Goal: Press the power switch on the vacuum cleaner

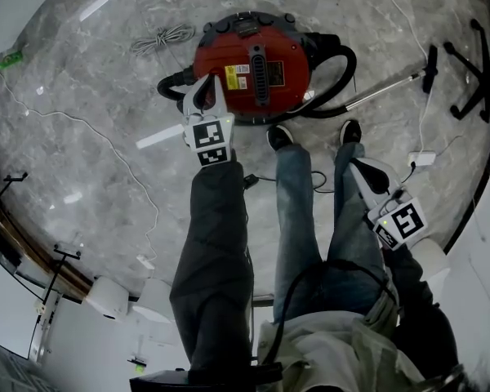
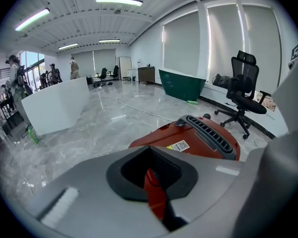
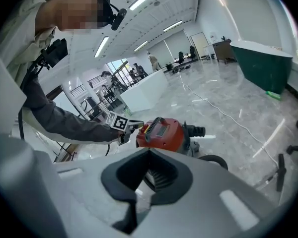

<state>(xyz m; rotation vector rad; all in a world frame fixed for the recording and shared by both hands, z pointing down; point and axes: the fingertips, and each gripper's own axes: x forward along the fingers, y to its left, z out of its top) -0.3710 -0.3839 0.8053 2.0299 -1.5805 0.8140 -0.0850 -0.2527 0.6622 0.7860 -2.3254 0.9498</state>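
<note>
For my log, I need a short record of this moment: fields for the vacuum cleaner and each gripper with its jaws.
vacuum cleaner: red, on the floor before the person's shoes
left gripper: above the cleaner's near edge, jaws together, empty
right gripper: well apart from the cleaner, jaws together, empty
contact with cleaner: cannot tell

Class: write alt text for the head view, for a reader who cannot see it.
Seen from above, the left gripper points at the near edge of a round red vacuum cleaner on a grey marble floor. The right gripper hangs beside the person's jeans.
</note>
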